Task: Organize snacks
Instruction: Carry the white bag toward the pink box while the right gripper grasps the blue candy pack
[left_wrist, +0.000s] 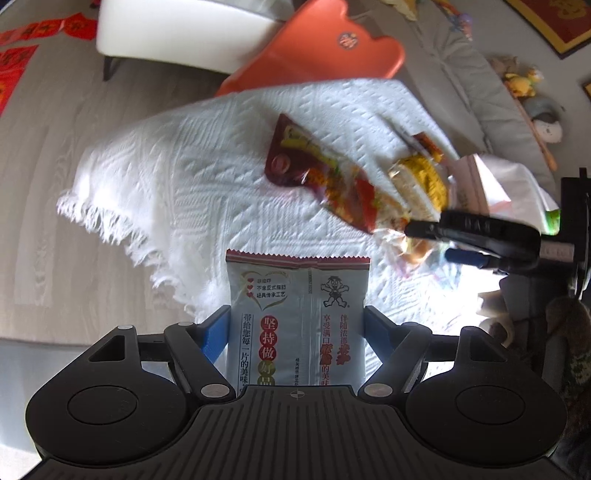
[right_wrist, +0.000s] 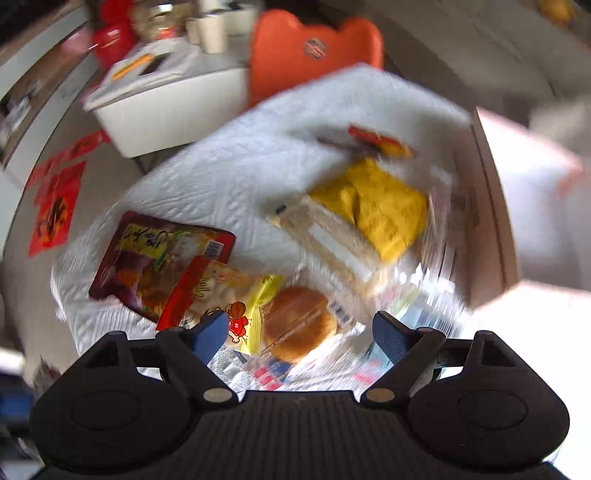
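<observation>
My left gripper (left_wrist: 297, 330) is shut on a silver-white snack packet (left_wrist: 295, 288) with red print, held upright above the white cloth (left_wrist: 177, 173). On the cloth lie a dark red packet (left_wrist: 291, 162) and a yellow packet (left_wrist: 421, 177). In the right wrist view my right gripper (right_wrist: 298, 330) stands open with nothing gripped, over a round bun in clear wrap (right_wrist: 306, 314). Beside the bun are a red and yellow cartoon packet (right_wrist: 210, 291), the dark red packet (right_wrist: 147, 258) and the yellow packet (right_wrist: 376, 210). The right gripper (left_wrist: 480, 240) also shows at the right of the left wrist view.
A cardboard box (right_wrist: 491, 221) stands at the cloth's right edge. An orange chair (left_wrist: 321, 48) sits behind the cloth, with a white table (right_wrist: 166, 99) holding cups further back. Red paper decorations (right_wrist: 55, 210) lie on the floor to the left.
</observation>
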